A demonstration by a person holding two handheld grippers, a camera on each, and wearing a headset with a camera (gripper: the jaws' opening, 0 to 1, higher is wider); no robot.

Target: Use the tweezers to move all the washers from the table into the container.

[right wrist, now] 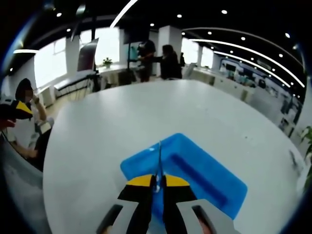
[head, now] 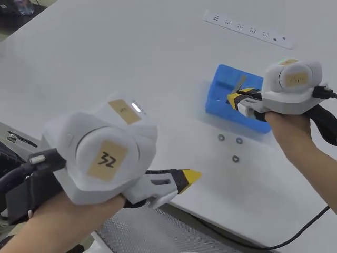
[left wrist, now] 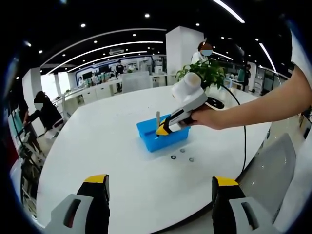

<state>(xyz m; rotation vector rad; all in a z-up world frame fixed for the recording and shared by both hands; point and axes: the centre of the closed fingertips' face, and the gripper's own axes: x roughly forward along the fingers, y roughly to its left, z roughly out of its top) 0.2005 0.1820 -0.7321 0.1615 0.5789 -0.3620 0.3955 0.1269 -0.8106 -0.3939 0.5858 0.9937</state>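
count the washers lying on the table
3. One washer lies on the table just in front of the blue container, a second beside it, a third nearer the person. Any inside the container may be hidden.

**Tweezers over the blue container, three washers on the table**

The container (head: 217, 108) is a shallow rectangular blue tray, open at the top, and it sits flat on the white table (head: 131, 52). In the right gripper view a darker recessed strip runs along its floor. The tweezers (head: 240, 83) are thin and grey. They are clamped between the closed jaws of the right gripper (head: 231, 99), and their slim tips point out above the container's interior. The tips are too small to tell whether they carry anything. Three washers (head: 239, 140), small dark rings, lie flat on the table near the container's edge that faces the person. Two are side by side, the third lies closer to the person, and none touch.
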